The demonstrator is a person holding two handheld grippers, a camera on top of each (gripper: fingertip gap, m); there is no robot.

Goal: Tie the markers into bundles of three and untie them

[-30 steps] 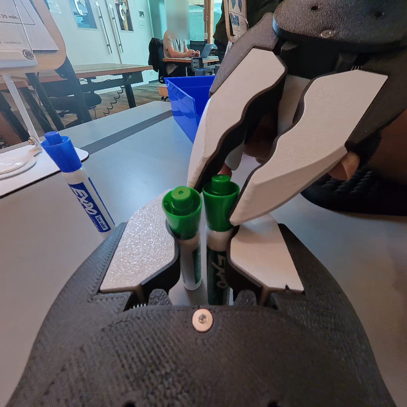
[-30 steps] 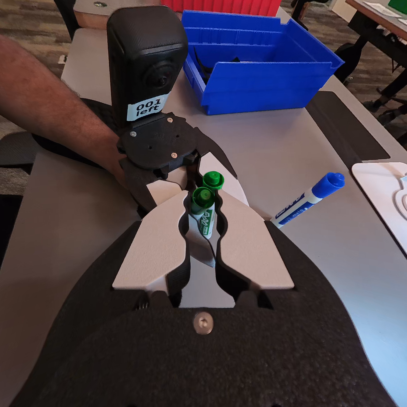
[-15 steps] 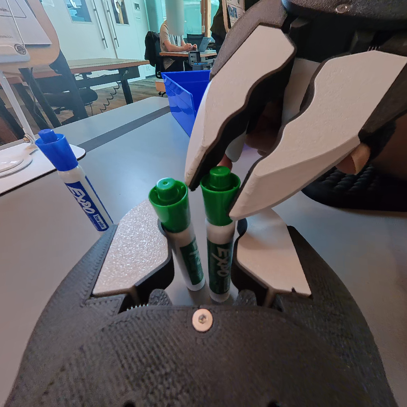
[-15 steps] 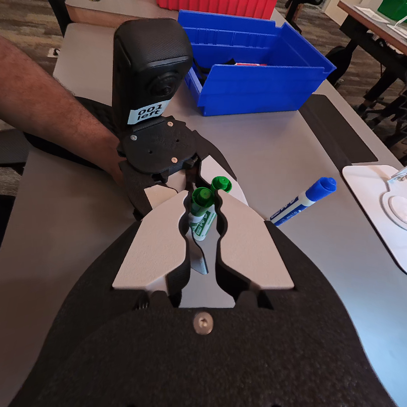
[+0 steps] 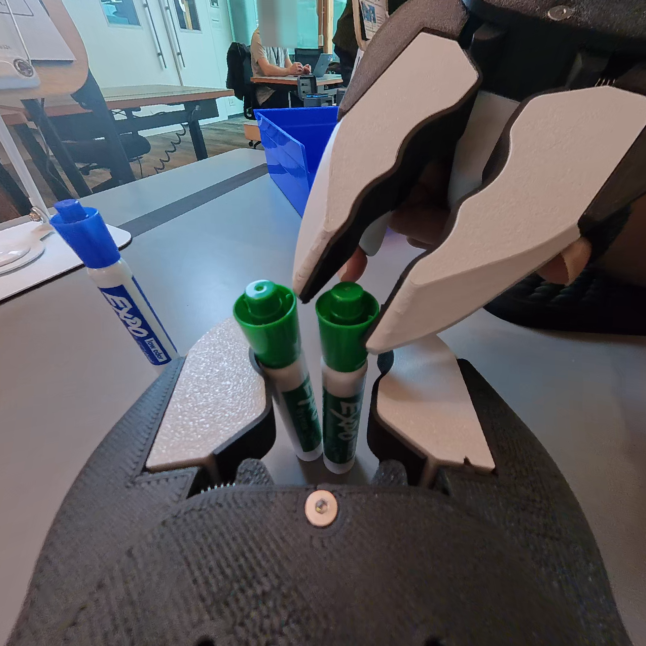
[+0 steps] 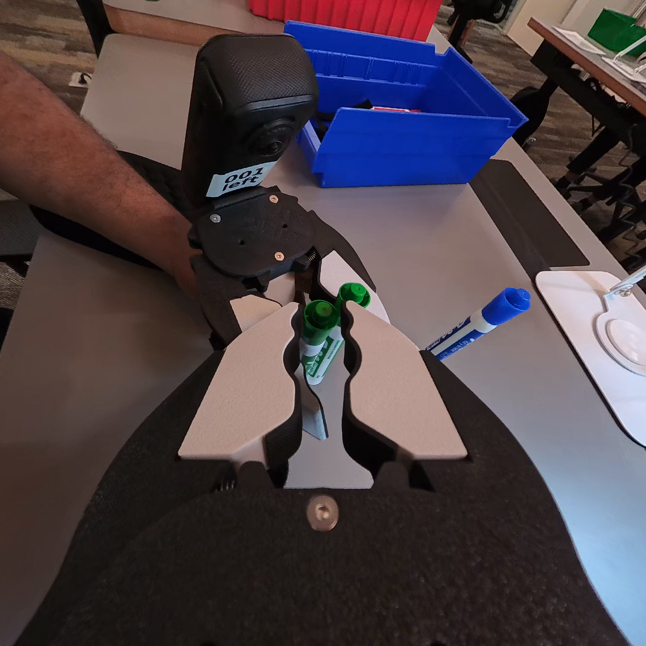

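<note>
Two green markers stand nearly upright on the grey table between the fingers of my left gripper [image 5: 321,332]. Its jaws sit slightly wider than the pair; the left marker [image 5: 297,412] leans against the left finger [image 5: 209,395]. My right gripper [image 6: 321,307] comes from the opposite side, tips closed around the cap of the other green marker [image 5: 344,402], which also shows in the right wrist view [image 6: 320,318]. The leaning marker's cap [image 6: 354,293] stands just beyond it. A blue marker [image 5: 129,314] lies apart on the table, also in the right wrist view [image 6: 479,325]. No tie is visible.
A blue bin [image 6: 402,153] stands behind the left gripper, with dark and red items inside. A white stand base [image 6: 576,332] lies at the right edge. A dark strip [image 6: 524,209] crosses the table. A bare forearm [image 6: 87,181] holds the left gripper. Across from one pair of fingers to the other is roughly 7 cm.
My left gripper's fingers have spread a little and the two green markers have splayed apart, the left one leaning left. My right gripper has stayed on the other marker's cap.
</note>
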